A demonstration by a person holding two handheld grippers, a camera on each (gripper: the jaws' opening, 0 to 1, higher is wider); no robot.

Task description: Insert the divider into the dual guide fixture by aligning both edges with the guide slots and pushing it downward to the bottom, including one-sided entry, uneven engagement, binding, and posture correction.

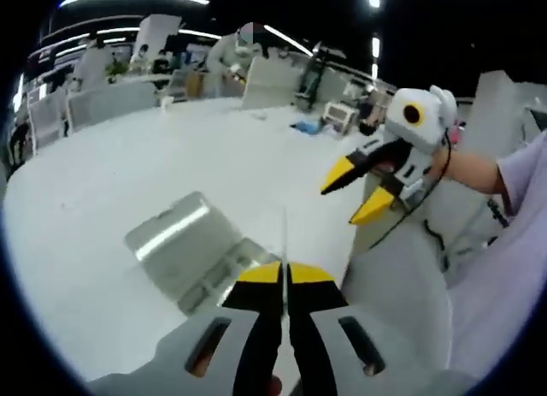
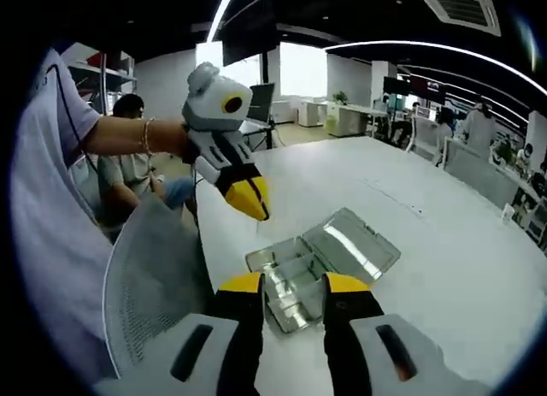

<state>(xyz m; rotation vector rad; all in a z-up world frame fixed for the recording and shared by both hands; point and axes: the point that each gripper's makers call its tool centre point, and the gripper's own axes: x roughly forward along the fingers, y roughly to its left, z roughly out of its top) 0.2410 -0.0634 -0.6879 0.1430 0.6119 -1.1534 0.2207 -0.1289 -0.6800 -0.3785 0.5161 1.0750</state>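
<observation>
The guide fixture (image 1: 190, 249) is a clear, shiny case lying open on the white table (image 1: 128, 165), just beyond my left gripper (image 1: 286, 273). That gripper is shut on a thin divider (image 1: 285, 233), seen edge-on as a pale line rising from between the yellow tips. My right gripper (image 1: 355, 192) hangs open to the right, above the table edge. In the right gripper view, my right gripper (image 2: 295, 283) stands open with the fixture (image 2: 320, 261) right ahead of its tips. The left gripper (image 2: 246, 195) hovers above the fixture's left end, jaws together; the divider is too thin to make out there.
A grey mesh chair (image 2: 149, 293) stands at the near table edge beside the fixture. The person's arm (image 2: 120, 138) and pale sleeve (image 1: 513, 242) reach in from the side. Desks, chairs and people (image 1: 235, 50) sit in the far background.
</observation>
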